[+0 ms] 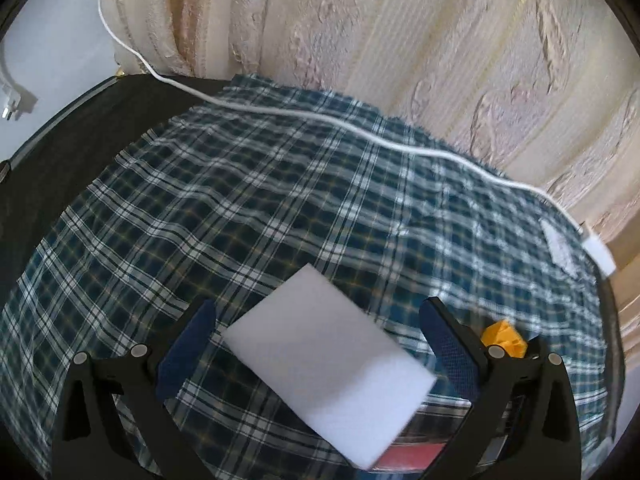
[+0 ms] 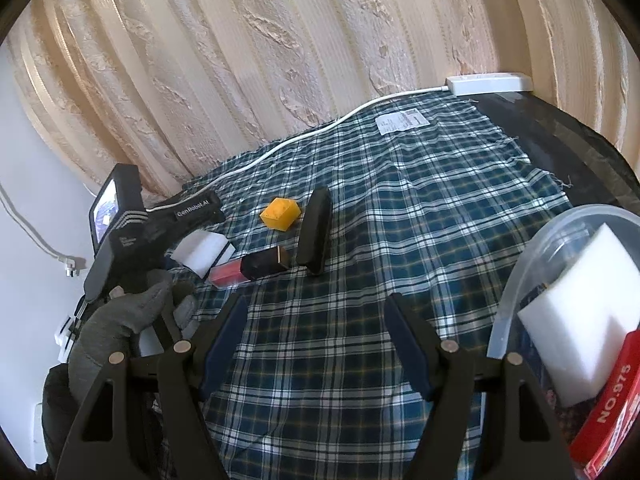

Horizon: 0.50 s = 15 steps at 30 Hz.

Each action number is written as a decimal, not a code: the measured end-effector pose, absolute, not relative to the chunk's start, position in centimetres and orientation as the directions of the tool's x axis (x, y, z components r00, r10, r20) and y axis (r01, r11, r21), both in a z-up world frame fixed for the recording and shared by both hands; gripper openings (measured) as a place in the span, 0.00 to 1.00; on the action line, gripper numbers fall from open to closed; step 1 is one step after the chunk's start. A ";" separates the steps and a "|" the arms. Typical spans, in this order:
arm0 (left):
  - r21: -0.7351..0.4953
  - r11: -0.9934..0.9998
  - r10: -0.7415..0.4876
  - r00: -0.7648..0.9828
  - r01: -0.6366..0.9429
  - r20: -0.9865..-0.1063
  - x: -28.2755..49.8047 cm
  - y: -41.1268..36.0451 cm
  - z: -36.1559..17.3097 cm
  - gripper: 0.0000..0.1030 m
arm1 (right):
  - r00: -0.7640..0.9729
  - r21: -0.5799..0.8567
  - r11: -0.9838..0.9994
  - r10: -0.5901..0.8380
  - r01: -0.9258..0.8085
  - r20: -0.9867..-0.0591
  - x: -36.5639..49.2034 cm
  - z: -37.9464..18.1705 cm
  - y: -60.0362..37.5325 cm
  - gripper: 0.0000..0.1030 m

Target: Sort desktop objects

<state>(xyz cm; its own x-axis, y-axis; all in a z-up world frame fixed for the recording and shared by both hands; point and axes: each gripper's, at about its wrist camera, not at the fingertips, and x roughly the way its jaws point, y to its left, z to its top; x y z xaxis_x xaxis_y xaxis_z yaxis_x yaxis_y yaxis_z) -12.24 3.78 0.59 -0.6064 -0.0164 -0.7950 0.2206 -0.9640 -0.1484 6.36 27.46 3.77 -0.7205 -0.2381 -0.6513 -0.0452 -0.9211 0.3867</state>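
Observation:
A white sponge block [image 1: 326,364] lies on the blue plaid cloth [image 1: 260,200], between the open jaws of my left gripper [image 1: 320,344], touching neither pad. It also shows in the right wrist view [image 2: 202,254], partly hidden by the left gripper. A yellow block [image 2: 280,214], a black oblong case [image 2: 315,236] and a red-and-black lipstick [image 2: 250,268] lie mid-cloth. My right gripper [image 2: 316,340] is open and empty over the cloth. A clear plastic tub [image 2: 520,280] at right holds another white sponge [image 2: 584,308] and a red box [image 2: 608,420].
A white cable [image 1: 320,118] runs along the cloth's far edge to a power strip [image 2: 490,82]. A paper slip [image 2: 402,120] lies near it. Cream curtains [image 2: 280,40] hang close behind the table. A gloved hand [image 2: 120,320] holds the left gripper.

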 end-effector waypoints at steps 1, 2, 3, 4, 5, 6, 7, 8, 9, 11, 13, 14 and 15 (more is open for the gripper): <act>-0.144 -0.965 -0.015 -0.594 0.219 -0.804 -12.4 3.8 0.3 1.00 | -0.718 0.388 -0.921 -0.239 -0.046 -0.653 6.3 3.7 27.4 0.73; -0.140 -0.966 -0.012 -0.580 0.217 -0.815 -12.5 3.7 0.0 1.00 | -0.717 0.388 -0.920 -0.240 -0.046 -0.654 6.3 3.7 27.4 0.73; -0.127 -0.970 -0.019 -0.585 0.207 -0.811 -12.3 3.9 0.1 1.00 | -0.716 0.388 -0.920 -0.241 -0.046 -0.655 6.3 3.6 27.4 0.73; -0.129 -0.969 -0.017 -0.578 0.211 -0.816 -12.3 3.9 0.0 1.00 | -0.716 0.388 -0.920 -0.241 -0.046 -0.656 6.2 3.6 27.3 0.73; -0.127 -0.968 -0.021 -0.579 0.215 -0.815 -12.2 3.8 0.1 1.00 | -0.715 0.388 -0.920 -0.241 -0.046 -0.656 6.2 3.6 27.3 0.73; -0.126 -0.969 -0.021 -0.577 0.214 -0.816 -12.2 3.8 0.1 1.00 | -0.715 0.388 -0.920 -0.240 -0.047 -0.656 6.2 3.6 27.3 0.73; -0.124 -0.970 -0.019 -0.576 0.207 -0.818 -12.1 3.8 0.1 1.00 | -0.715 0.387 -0.921 -0.240 -0.047 -0.656 6.2 3.6 27.3 0.73; -0.122 -0.972 -0.018 -0.576 0.202 -0.818 -12.1 3.8 0.1 1.00 | -0.715 0.386 -0.921 -0.239 -0.047 -0.657 6.2 3.6 27.3 0.73; -0.123 -0.973 -0.013 -0.577 0.196 -0.817 -12.0 3.8 0.1 0.98 | -0.715 0.385 -0.922 -0.238 -0.047 -0.657 6.2 3.6 27.2 0.73; -0.131 -0.974 -0.002 -0.585 0.186 -0.811 -11.8 3.6 0.3 0.92 | -0.713 0.382 -0.923 -0.237 -0.047 -0.660 6.1 3.6 27.1 0.73; -0.153 -0.975 0.027 -0.592 0.163 -0.805 -11.6 3.5 0.5 0.82 | -0.710 0.380 -0.924 -0.237 -0.046 -0.663 6.1 3.6 27.0 0.73; -0.158 -0.975 0.037 -0.594 0.154 -0.804 -11.4 3.4 0.5 0.82 | -0.708 0.380 -0.924 -0.239 -0.045 -0.665 6.0 3.6 26.9 0.73; -0.161 -0.976 0.045 -0.597 0.143 -0.801 -11.3 3.5 0.6 0.81 | -0.706 0.382 -0.923 -0.242 -0.045 -0.666 6.0 3.6 26.9 0.73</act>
